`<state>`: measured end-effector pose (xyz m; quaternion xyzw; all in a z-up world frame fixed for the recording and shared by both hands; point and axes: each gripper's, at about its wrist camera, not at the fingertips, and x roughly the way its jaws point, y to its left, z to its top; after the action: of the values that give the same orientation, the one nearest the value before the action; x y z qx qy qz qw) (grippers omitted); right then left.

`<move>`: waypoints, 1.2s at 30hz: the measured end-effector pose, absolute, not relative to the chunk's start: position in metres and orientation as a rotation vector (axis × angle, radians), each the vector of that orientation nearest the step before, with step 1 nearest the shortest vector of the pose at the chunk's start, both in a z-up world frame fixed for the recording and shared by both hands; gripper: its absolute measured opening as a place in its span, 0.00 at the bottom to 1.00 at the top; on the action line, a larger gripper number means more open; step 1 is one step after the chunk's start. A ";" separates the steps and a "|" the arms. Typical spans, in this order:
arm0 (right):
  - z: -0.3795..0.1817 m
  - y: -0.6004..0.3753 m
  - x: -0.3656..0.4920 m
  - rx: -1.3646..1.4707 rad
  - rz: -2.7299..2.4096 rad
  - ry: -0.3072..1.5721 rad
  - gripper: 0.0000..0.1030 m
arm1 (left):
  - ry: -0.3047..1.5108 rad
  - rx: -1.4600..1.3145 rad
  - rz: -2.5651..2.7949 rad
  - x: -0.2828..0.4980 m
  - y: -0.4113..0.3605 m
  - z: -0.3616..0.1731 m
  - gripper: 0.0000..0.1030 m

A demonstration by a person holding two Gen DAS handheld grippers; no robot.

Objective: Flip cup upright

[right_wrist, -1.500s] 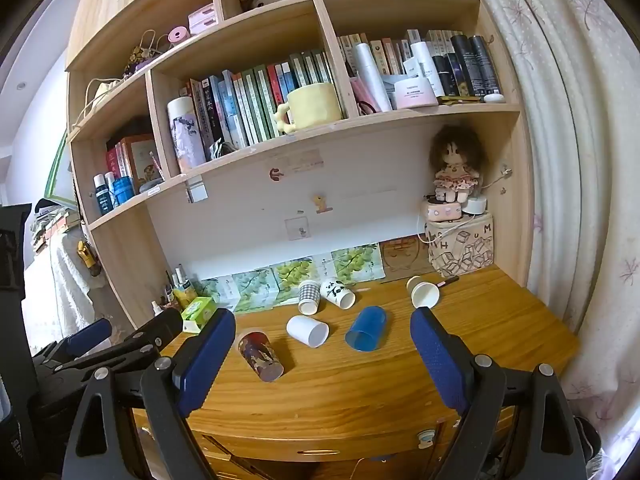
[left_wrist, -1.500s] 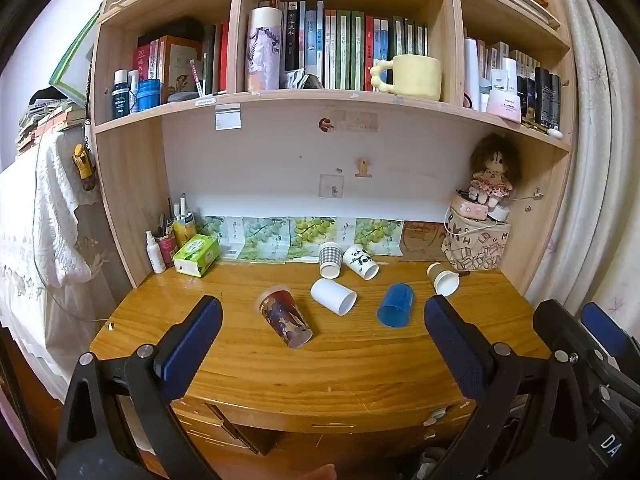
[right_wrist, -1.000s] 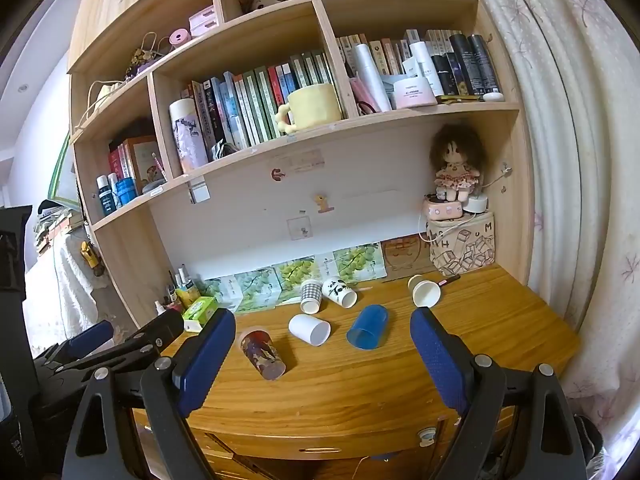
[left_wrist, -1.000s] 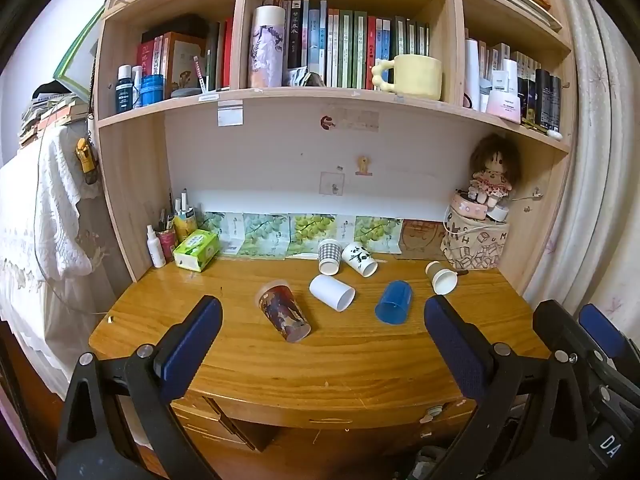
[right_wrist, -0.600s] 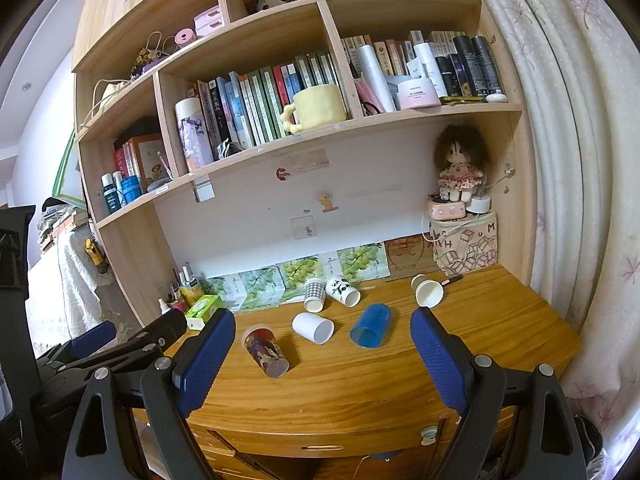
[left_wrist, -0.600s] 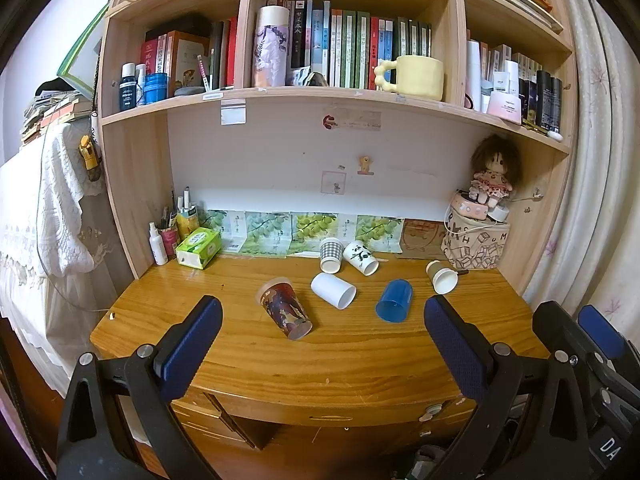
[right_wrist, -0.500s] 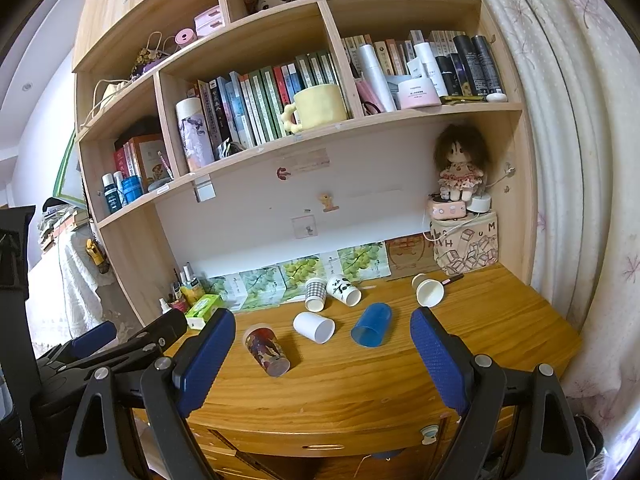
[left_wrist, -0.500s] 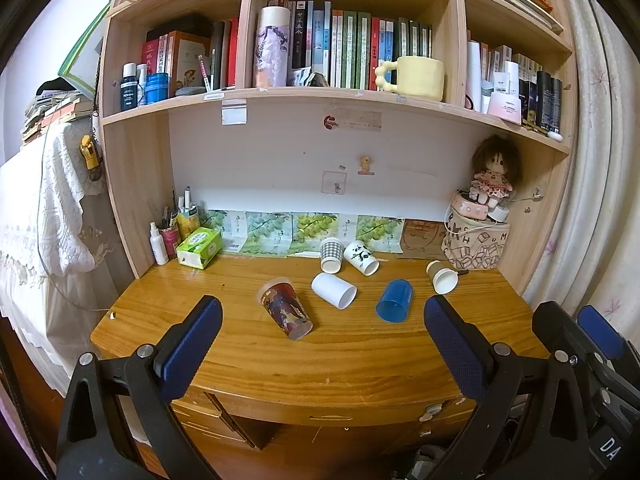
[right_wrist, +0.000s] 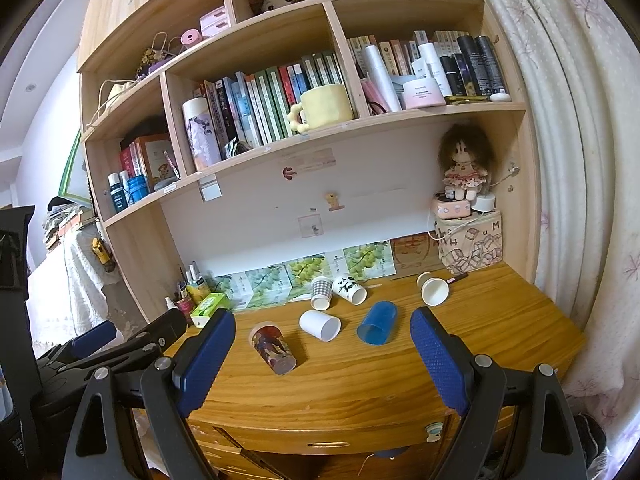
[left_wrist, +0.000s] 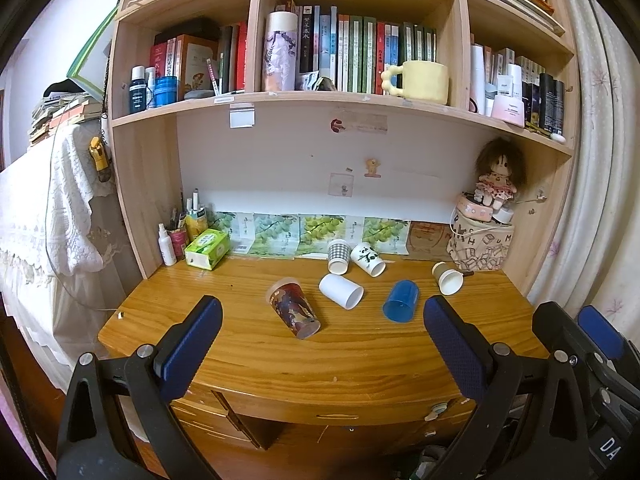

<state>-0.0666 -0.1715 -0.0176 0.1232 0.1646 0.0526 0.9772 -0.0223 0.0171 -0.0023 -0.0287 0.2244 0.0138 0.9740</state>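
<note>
Several cups lie on their sides on the wooden desk (left_wrist: 248, 364): a dark patterned cup (left_wrist: 294, 307), a white cup (left_wrist: 341, 290), a blue cup (left_wrist: 401, 301), a checked cup (left_wrist: 338, 255), a panda cup (left_wrist: 367, 259) and a brown paper cup (left_wrist: 447, 278). They also show in the right wrist view: patterned cup (right_wrist: 273, 347), white cup (right_wrist: 319, 324), blue cup (right_wrist: 378, 323). My left gripper (left_wrist: 322, 340) is open and empty, held in front of the desk edge. My right gripper (right_wrist: 320, 352) is open and empty, likewise short of the desk.
A green tissue box (left_wrist: 207, 243) and bottles (left_wrist: 167, 240) stand at the back left. A printed bag with a doll (left_wrist: 480, 240) stands at the back right. Shelves with books and a yellow mug (left_wrist: 420, 81) hang above. A curtain (left_wrist: 600, 200) is on the right.
Both grippers have drifted slightly, so the desk sits a little differently in view. The cups have not moved. Both grippers stay open.
</note>
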 end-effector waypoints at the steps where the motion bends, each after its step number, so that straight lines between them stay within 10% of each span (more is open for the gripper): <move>1: -0.018 -0.171 -0.067 0.248 0.106 0.333 0.87 | 0.457 -0.058 0.029 -0.022 0.017 -0.002 0.98; 36: -0.037 -0.187 -0.029 0.285 0.163 0.455 0.87 | 0.564 -0.041 0.073 0.016 0.003 -0.021 0.98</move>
<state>-0.0294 -0.1871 -0.0369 0.1404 0.2245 0.0804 0.9609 0.0162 0.0033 -0.0208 -0.0201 0.2780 0.0362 0.9597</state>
